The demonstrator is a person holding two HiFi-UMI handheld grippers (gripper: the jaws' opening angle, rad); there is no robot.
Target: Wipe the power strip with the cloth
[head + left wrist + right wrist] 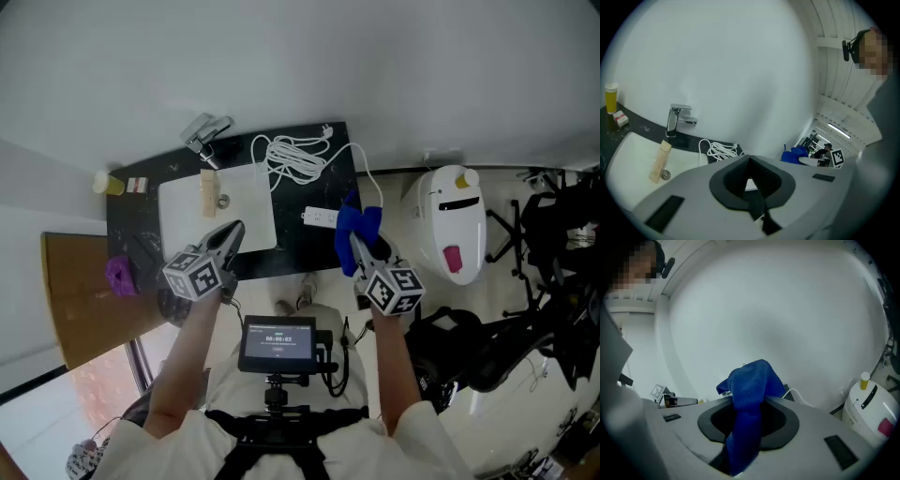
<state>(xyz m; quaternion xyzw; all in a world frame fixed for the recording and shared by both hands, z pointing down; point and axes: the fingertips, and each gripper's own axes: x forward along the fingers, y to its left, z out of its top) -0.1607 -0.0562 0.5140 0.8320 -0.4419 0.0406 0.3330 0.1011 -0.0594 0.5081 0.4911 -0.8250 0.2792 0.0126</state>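
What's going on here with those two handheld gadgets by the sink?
A person holds a claw tool in each hand over a dark counter. The right claw is clamped on a blue cloth, which hangs beside the white power strip; whether it touches the strip can't be told. The left claw is shut and empty, near the sink.
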